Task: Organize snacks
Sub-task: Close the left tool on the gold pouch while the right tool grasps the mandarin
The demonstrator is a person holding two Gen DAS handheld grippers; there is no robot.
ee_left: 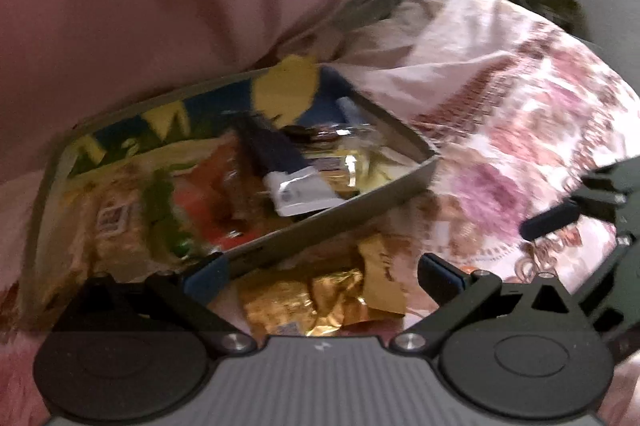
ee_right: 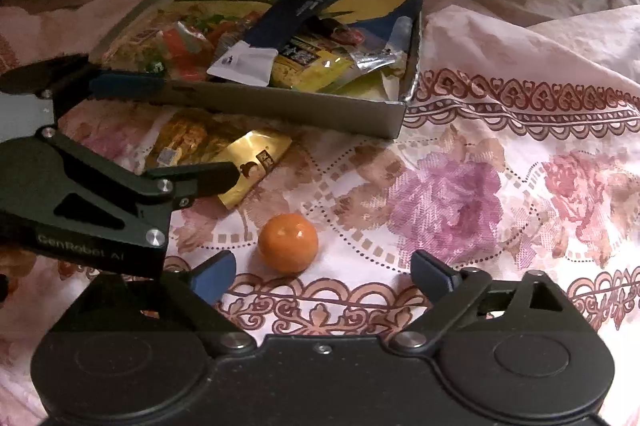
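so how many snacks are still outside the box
3: a gold packet and a crinkled gold wrapper beside the box, and an orange ball nearer the right tool. More may be hidden.

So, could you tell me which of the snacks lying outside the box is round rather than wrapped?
The small round orange fruit on the floral cloth; the others outside the box are flat gold foil packets.

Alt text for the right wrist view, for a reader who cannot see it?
Open right tongs hover over an orange ball on a floral cloth. Beyond it, open left tongs straddle gold packets beside a snack-filled box.
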